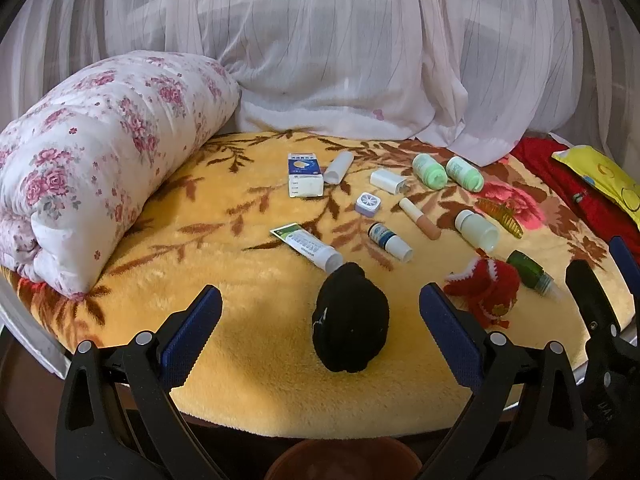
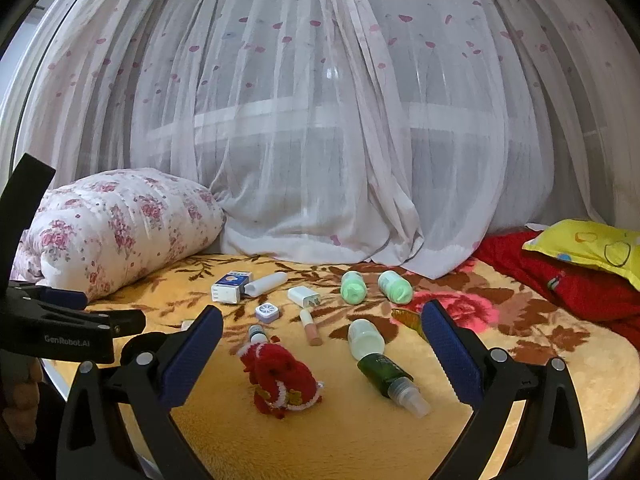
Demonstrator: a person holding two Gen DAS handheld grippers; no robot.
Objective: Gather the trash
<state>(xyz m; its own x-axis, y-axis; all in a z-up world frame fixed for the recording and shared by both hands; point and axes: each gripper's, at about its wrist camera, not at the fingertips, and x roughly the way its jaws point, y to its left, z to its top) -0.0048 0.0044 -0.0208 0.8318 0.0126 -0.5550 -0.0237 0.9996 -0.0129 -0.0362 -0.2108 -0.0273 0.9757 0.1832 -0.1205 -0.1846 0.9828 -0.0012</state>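
Nearest your left gripper (image 1: 320, 344), a black rolled cloth (image 1: 351, 320) lies between its fingers, which are spread wide and touch nothing, likely lined up for a first grab. Below it, at 6 o'clock, a brown rim (image 1: 344, 456) shows, probably the bin; you cannot tell for sure. Your right gripper (image 2: 322, 356) also hangs with jaws apart and empty, framing a red knitted toy (image 2: 280, 380) and a green spray bottle (image 2: 386, 376) lying on its side. The rest of the trash is scattered flat across the yellow blanket (image 1: 240, 380) toward 12 o'clock: a toothpaste tube (image 1: 308, 246), a small box (image 1: 305, 174) and two green-capped bottles (image 1: 446, 172), each apart enough to be picked singly.
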